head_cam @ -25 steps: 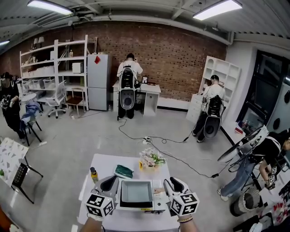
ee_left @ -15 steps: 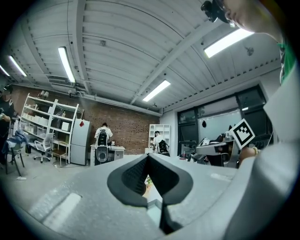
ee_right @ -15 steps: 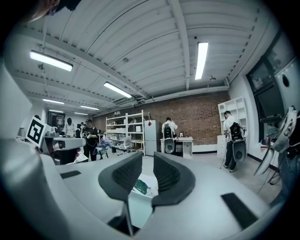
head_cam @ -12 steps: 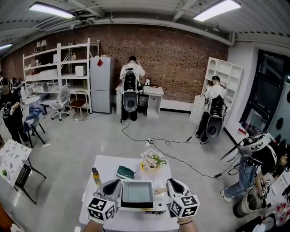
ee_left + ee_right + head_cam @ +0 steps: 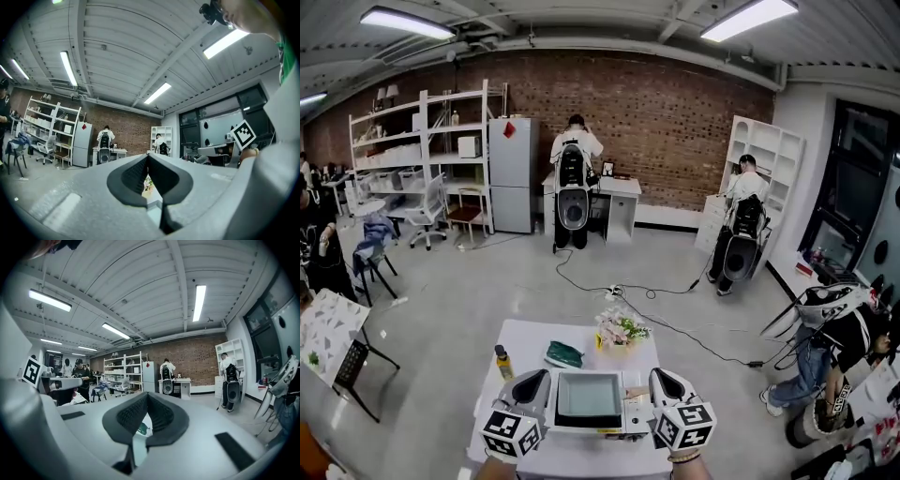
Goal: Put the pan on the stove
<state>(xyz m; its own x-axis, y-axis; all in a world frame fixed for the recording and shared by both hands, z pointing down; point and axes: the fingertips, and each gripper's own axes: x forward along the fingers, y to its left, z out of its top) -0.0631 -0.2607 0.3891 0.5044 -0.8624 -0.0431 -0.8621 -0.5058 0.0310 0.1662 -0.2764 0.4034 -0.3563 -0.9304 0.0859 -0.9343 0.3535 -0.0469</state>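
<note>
Near edge of white table: find square grey pan seemingly seated on stove, flanked by left gripper and right gripper, fingers pressed together on nothing, the right's just closed; verify seating next.

No legible text, labels, numbers, signs anywhere.
</note>
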